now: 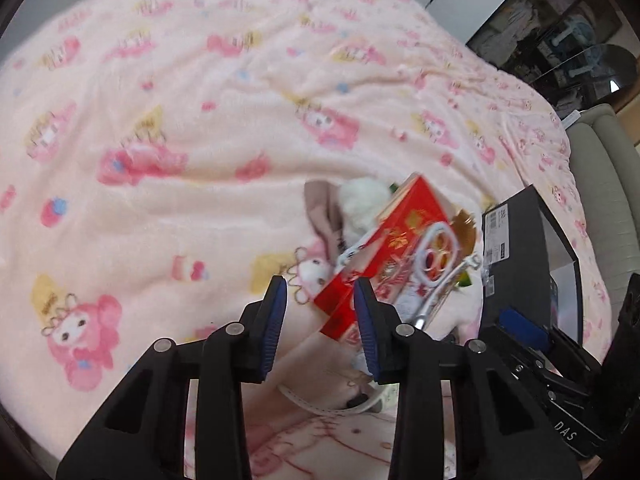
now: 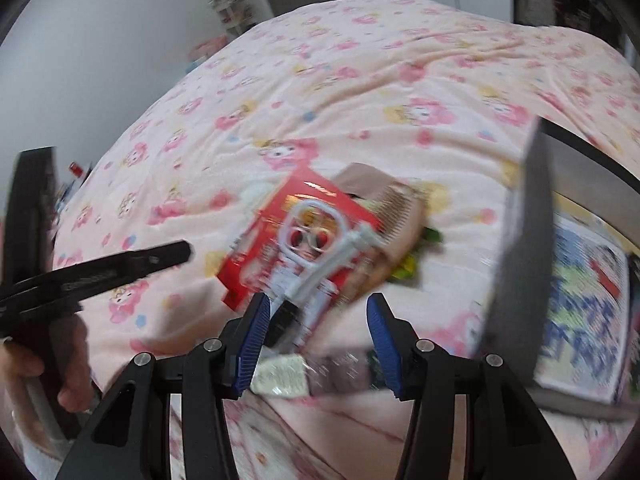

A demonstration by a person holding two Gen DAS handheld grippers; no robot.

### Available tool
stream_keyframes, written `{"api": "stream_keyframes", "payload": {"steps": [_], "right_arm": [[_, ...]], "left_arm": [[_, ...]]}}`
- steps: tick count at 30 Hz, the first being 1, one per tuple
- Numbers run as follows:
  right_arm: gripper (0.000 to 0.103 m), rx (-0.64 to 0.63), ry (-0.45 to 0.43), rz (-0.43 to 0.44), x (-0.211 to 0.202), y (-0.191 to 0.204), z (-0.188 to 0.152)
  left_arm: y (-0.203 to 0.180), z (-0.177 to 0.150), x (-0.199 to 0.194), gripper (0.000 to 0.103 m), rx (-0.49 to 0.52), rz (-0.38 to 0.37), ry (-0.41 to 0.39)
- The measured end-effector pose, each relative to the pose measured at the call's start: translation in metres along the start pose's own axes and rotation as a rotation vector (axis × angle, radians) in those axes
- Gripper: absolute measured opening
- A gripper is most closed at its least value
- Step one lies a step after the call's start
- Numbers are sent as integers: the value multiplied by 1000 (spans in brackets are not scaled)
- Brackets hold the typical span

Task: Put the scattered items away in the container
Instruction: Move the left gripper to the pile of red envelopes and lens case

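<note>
A red printed box lies tilted on the pink bed cover, with a white plastic looped tool on top of it. A white fluffy item and a beige cloth lie behind it. My left gripper is open and empty, just short of the box's near corner. In the right wrist view the red box and white tool lie ahead of my right gripper, which is open and empty. A dark box container stands at right, with printed items inside.
The dark container also shows at right in the left wrist view, next to a grey padded headboard. A comb-like beige item and green wrappers lie by the red box. A small packet lies near my right gripper. The left gripper shows at left.
</note>
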State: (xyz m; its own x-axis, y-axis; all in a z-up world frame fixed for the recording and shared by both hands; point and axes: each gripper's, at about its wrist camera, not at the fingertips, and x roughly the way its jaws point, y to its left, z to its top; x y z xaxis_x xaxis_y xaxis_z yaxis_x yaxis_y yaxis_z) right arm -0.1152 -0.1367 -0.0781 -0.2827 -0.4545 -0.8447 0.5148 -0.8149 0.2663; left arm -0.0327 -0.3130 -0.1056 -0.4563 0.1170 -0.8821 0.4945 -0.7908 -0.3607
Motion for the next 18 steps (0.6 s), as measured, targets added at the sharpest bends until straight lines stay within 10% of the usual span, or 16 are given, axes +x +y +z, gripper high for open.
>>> {"api": "stream_keyframes", "payload": {"steps": [4, 18], "right_arm": [[47, -2, 25, 93, 32, 14, 12], [46, 24, 54, -63, 64, 11, 16]], "left_arm": [[2, 11, 17, 34, 34, -62, 47], [-5, 19, 47, 34, 95, -142, 126]]}}
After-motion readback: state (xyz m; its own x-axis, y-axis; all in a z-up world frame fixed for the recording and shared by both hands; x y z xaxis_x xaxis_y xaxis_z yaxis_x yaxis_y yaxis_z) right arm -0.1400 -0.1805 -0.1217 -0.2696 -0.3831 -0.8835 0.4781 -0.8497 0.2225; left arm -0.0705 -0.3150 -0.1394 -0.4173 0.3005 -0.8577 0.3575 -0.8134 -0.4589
